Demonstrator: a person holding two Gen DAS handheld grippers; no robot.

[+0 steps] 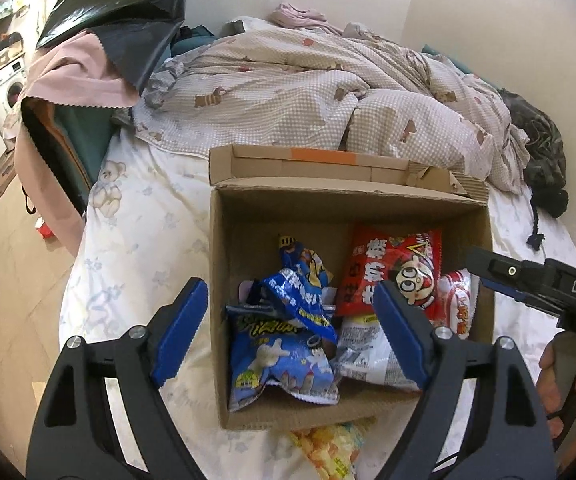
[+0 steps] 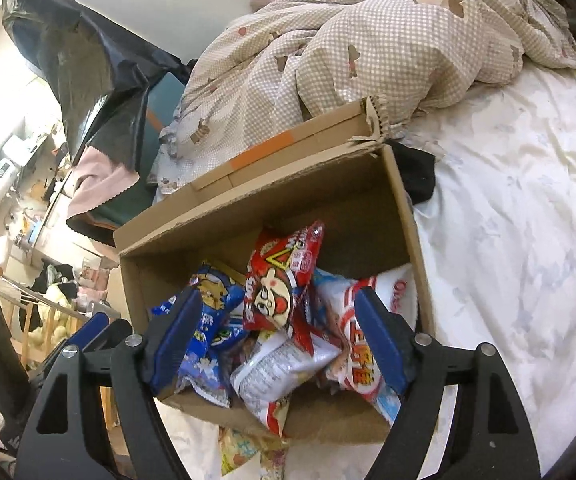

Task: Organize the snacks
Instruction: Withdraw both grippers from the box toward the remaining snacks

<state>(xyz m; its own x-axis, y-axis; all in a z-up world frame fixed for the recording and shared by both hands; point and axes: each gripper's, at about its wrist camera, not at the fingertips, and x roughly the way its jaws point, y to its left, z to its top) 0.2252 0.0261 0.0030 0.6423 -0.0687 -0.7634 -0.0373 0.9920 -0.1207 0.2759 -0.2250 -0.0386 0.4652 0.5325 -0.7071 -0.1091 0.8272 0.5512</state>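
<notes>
Both my claws, left claw (image 1: 288, 332) and right claw (image 2: 278, 344), gape empty over the box (image 1: 224, 264). "DAS" marks the right one. Writing on the red pack (image 1: 392, 276) is unreadable.

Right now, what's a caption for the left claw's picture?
Open left claw above a cardboard box of snack bags on the bed.

Box (image 1: 224, 280) open above; quilt (image 1: 328, 92) behind.
</notes>
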